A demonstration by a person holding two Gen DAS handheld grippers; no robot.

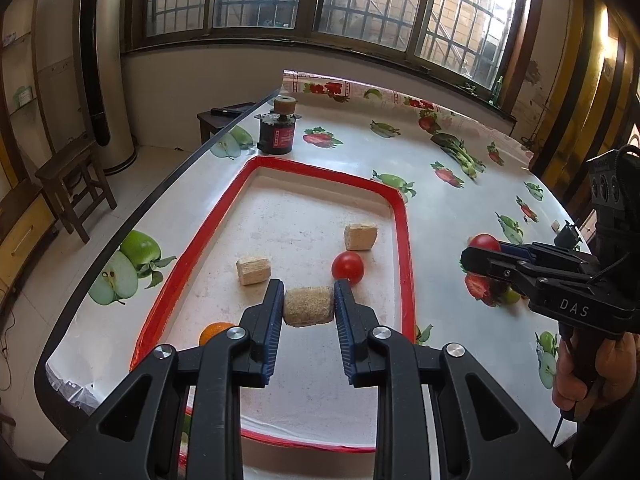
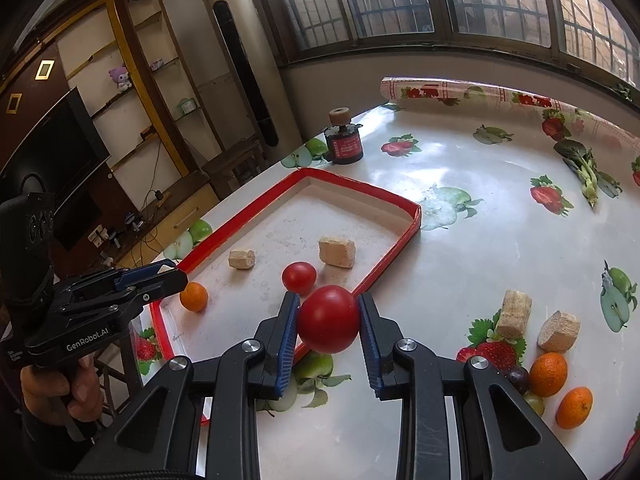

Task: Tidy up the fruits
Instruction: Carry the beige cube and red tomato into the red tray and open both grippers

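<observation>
Left gripper (image 1: 309, 306): blue-padded jaws clamped on a tan, fibrous cylindrical block (image 1: 309, 306), held over the near part of the red-rimmed rectangular tray (image 1: 403, 240).

Right gripper (image 2: 329, 320): jaws clamped on a round red tomato (image 2: 329, 319), held above the tray's near right rim, over the fruit-print glossy tablecloth (image 2: 460, 248).

In the tray, ahead of the left gripper: a second red tomato (image 1: 348, 267) just beyond its right finger, a tan block (image 1: 253, 271) ahead-left, a squarer tan block (image 1: 361, 236) further ahead-right, a small orange (image 1: 214, 332) beside its left finger at the near left rim.

Right of the right gripper, on the cloth outside the tray: two tan blocks (image 2: 514, 313), two oranges (image 2: 548, 374), a dark plum (image 2: 519, 378), a green grape (image 2: 535, 402) partly hidden behind the gripper arm.

Far past the tray: a dark cylindrical jar with red label and cork top (image 1: 277, 132).
</observation>
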